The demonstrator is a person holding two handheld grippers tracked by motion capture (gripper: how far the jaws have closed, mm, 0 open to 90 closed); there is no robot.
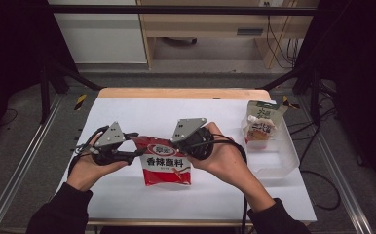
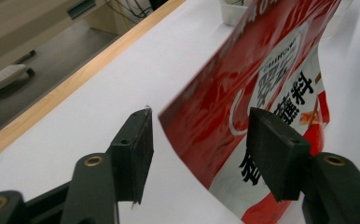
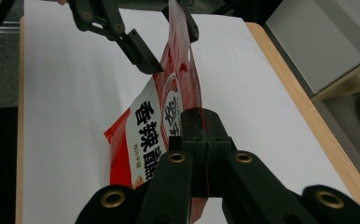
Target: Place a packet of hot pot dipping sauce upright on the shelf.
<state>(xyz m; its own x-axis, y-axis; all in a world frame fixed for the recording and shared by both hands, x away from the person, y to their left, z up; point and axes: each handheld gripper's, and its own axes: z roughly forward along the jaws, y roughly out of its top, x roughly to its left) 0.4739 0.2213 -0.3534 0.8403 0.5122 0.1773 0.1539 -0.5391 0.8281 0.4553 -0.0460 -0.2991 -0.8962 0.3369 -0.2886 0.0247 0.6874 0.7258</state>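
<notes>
Two grippers work one red sachet (image 1: 167, 165), held up over the mid-front of the tabletop (image 1: 127, 109). High view: left gripper (image 1: 136, 152) is at the sachet's top-left corner, right gripper (image 1: 183, 142) at its top-right; pack hangs face-up toward the person. A clear tub (image 1: 284, 146) w/ another snack bag (image 1: 260, 124) stands at the tabletop's right edge, well apart.

Left gripper view: jaws stand about half open, red sachet (image 2: 243, 88) edge between the pads (image 2: 138, 149), no pad pressing on it yet, gap visible on the left side.

Right gripper view: right gripper (image 3: 205, 135) is fully clamped on the sachet's (image 3: 162, 121) top seam; left gripper (image 3: 166, 44) sits farther off, straddling the opposite corner.

Judgement: step in hand looks like getting a 2nd grip on the top edge, prob. to tear or pull it open. Next move calls for the left jaws to pinch down on the corner, close beside the right grip, w/o the film slipping out.
</notes>
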